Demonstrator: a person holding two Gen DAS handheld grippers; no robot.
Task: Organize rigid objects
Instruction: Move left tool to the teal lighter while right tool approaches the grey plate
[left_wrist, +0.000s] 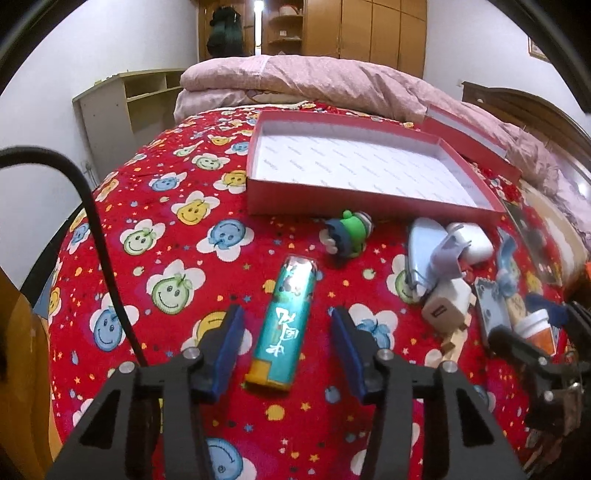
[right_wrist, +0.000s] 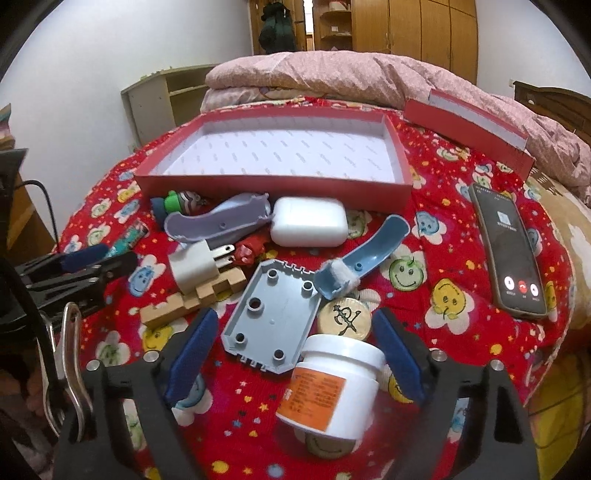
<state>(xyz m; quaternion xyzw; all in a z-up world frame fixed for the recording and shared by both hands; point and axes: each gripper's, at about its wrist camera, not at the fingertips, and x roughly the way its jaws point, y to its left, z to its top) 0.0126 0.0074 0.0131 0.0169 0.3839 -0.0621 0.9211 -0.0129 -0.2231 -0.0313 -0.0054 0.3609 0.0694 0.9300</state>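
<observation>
my left claw (left_wrist: 286, 343) stands apart, the teal lighter (left_wrist: 284, 325) lying between its pads, untouched. my right claw (right_wrist: 291, 350) is spread too, the white jar (right_wrist: 332, 384) on its side between the fingers. the red box (right_wrist: 404, 195) lies beyond both. before the box crowd a white case (right_wrist: 308, 221), a grey plate (right_wrist: 271, 317), a plug (right_wrist: 194, 267), wooden blocks (right_wrist: 192, 301), and what may be a gold coin (right_wrist: 345, 317). a phone (right_wrist: 509, 254) lies right of the box.

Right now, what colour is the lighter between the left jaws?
Teal lighter with a yellow base; left wrist view.
</observation>
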